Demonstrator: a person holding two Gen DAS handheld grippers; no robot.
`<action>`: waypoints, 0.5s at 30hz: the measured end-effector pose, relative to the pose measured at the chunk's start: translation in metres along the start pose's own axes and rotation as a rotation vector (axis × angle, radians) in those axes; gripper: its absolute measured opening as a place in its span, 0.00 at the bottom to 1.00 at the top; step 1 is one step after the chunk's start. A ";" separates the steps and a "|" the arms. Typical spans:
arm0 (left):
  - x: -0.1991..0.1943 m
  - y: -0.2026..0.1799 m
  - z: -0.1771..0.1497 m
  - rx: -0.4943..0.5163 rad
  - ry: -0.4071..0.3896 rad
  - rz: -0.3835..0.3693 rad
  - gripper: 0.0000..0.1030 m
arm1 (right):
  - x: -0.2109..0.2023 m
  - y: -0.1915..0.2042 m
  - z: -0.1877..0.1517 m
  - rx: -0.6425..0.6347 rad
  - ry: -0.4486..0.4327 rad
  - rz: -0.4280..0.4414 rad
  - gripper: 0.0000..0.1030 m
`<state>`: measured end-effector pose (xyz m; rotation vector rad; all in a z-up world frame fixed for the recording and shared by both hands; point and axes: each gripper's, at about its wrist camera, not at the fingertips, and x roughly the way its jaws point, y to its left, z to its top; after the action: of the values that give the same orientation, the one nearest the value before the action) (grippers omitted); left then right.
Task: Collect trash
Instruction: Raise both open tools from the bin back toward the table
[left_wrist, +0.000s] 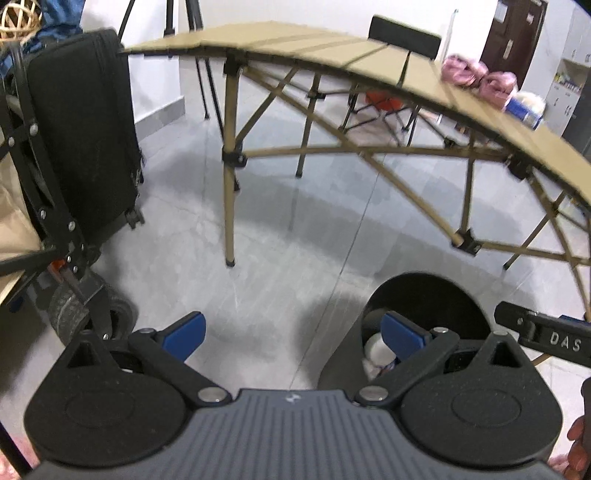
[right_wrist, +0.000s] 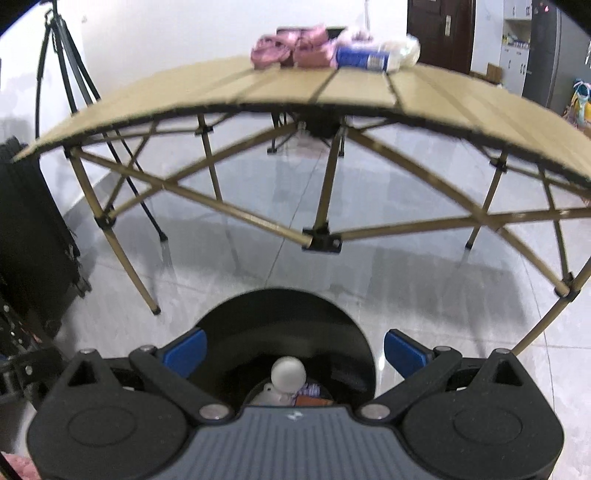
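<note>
A black round trash bin (right_wrist: 284, 325) stands on the floor right below my right gripper (right_wrist: 293, 350), which is open and empty above it. Inside lie a white crumpled ball (right_wrist: 288, 373) and some wrappers (right_wrist: 310, 395). In the left wrist view the bin (left_wrist: 424, 306) is at the lower right, and my left gripper (left_wrist: 293, 338) is open and empty over the floor beside it. On the tan folding table (right_wrist: 221, 92) lie a crushed plastic bottle with a blue label (right_wrist: 373, 55) and pink bundles (right_wrist: 291, 48). They also show in the left wrist view, the bottle (left_wrist: 524, 107) and bundles (left_wrist: 480, 75).
A black suitcase (left_wrist: 85, 122) and a wheeled cart (left_wrist: 55, 236) stand at the left. A tripod (right_wrist: 70, 74) stands behind the table's left end. A black chair (left_wrist: 404, 35) is beyond the table. The right gripper's body (left_wrist: 543, 336) enters the left view at right.
</note>
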<state>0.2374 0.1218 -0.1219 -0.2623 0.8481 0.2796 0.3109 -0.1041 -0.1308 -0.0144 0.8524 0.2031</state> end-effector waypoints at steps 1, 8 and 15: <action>-0.005 -0.002 0.002 0.000 -0.013 -0.009 1.00 | -0.007 -0.002 0.001 0.002 -0.016 0.007 1.00; -0.038 -0.025 0.016 0.012 -0.104 -0.075 1.00 | -0.055 -0.019 0.014 0.018 -0.171 0.037 1.00; -0.062 -0.058 0.034 0.045 -0.197 -0.121 1.00 | -0.093 -0.042 0.032 0.034 -0.353 0.036 1.00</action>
<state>0.2419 0.0709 -0.0462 -0.2390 0.6400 0.1696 0.2826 -0.1579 -0.0432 0.0673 0.5045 0.2168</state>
